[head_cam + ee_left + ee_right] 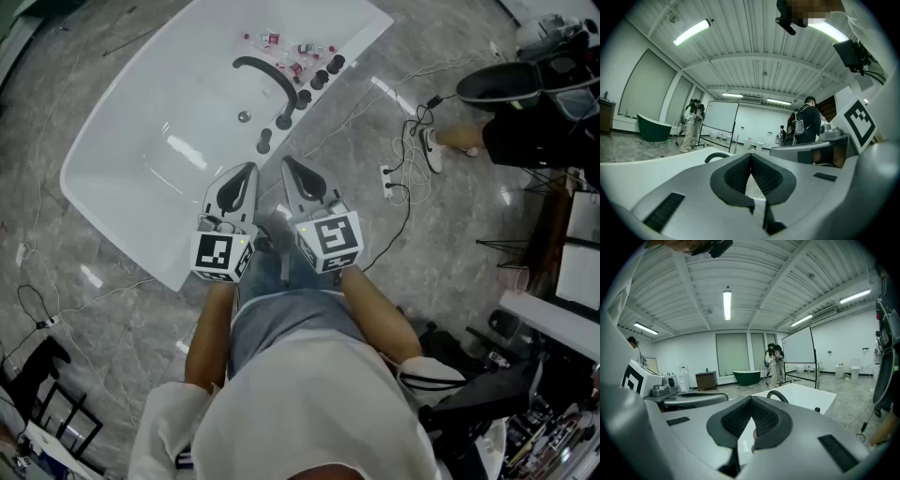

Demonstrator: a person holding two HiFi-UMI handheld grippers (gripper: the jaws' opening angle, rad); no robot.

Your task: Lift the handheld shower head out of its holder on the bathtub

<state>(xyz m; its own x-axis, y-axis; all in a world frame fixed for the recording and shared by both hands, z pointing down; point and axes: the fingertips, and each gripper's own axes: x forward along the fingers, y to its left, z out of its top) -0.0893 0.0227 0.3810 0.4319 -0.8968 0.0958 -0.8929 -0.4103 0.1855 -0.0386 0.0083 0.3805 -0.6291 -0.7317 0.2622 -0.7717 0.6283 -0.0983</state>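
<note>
A glossy grey marble-look floor (75, 253) fills the left of the head view, thin cables trailing across it. On it, upper left to centre, stands a smooth white bathtub (122, 216) with rounded corners. Along the tub's right rim, a curved black spout (267, 75) arches beside a row of round black fittings. The handheld shower head (264, 141) appears to be the one at the row's lower end, seated in its holder and untouched. Just below, at frame centre, the left gripper (248, 172) and right gripper (289, 162) hover side by side near the rim, the ribbed dark fingers (738, 174) of each pressed together on nothing. Further right lie a white power strip (387, 178) and black cords, near a person's white shoe (431, 150). The gripper views show a white hall with a ribbed ceiling (754, 42), tube lights and a dark green tub (654, 129).
</note>
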